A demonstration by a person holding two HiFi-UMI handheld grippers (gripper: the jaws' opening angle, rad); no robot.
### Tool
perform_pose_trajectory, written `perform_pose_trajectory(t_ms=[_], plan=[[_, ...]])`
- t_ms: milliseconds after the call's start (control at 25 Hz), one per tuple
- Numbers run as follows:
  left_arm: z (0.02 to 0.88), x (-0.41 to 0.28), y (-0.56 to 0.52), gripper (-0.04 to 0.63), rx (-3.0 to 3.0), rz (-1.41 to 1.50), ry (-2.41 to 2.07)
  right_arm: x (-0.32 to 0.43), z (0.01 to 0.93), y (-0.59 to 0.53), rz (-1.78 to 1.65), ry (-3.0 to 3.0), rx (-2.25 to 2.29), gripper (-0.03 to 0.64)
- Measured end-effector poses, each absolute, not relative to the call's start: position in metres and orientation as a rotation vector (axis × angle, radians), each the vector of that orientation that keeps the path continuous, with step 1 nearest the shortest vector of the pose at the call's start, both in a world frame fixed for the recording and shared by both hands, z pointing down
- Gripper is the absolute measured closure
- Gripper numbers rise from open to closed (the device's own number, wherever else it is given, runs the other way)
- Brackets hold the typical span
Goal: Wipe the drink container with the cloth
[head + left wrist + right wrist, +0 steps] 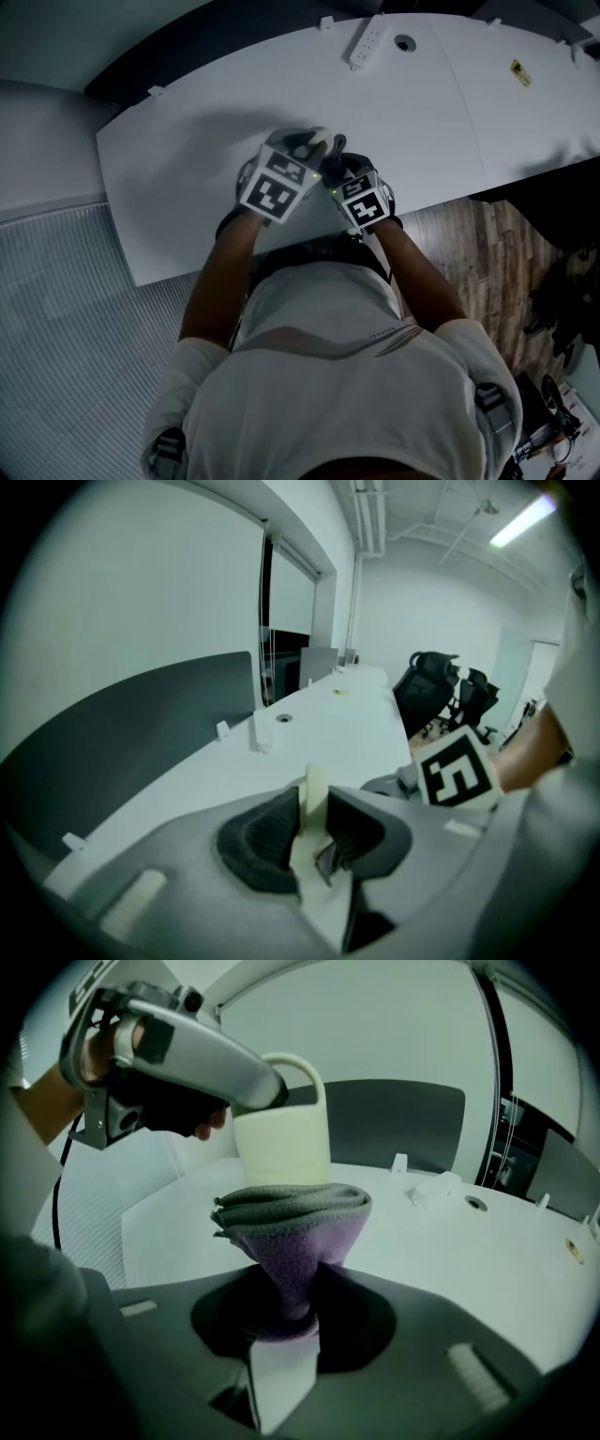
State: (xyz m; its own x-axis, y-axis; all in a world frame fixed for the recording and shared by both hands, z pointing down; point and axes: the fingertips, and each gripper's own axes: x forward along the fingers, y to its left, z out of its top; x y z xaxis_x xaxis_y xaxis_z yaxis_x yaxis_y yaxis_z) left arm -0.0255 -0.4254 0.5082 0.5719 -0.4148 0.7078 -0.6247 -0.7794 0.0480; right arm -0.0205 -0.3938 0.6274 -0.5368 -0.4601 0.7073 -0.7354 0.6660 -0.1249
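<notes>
Mid-frame over white desk point(450, 112): L gripper point(314, 832) clamps cream cup point(281, 1147) by handle, steadying; R gripper point(291, 1321) pinches folded purple-grey cloth point(291, 1213), ready to wipe.

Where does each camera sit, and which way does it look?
Head view: on the person's head, facing steeply down at the table; arms, left tool and right tool show.
Left gripper view: on the left tool, facing along its jaws, shut on the mug; the right tool shows.
Right gripper view: on the right tool, facing past its cloth toward the mug; the left tool shows.
Both gripper views share the mug.
</notes>
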Motion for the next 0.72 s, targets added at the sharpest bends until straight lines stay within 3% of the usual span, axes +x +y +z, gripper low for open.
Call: perform_pose_trajectory(t_ms=[400,560,720], plan=[[0.510,-0.028,-0.425,0.511,2.514,1.017,-0.854,-0.017,0.660,-0.395,0.556,-2.190,0.856,0.491],[0.508,-0.028,-0.425,0.511,2.518,1.013,-0.851,0.004,0.623,-0.399,0.757,-2.306,0.938,0.499],[0.508,-0.027,-0.425,0.511,2.519,1.013,-0.854,0.044,0.571,-0.424,1.181,-2.493,1.144,0.503]])
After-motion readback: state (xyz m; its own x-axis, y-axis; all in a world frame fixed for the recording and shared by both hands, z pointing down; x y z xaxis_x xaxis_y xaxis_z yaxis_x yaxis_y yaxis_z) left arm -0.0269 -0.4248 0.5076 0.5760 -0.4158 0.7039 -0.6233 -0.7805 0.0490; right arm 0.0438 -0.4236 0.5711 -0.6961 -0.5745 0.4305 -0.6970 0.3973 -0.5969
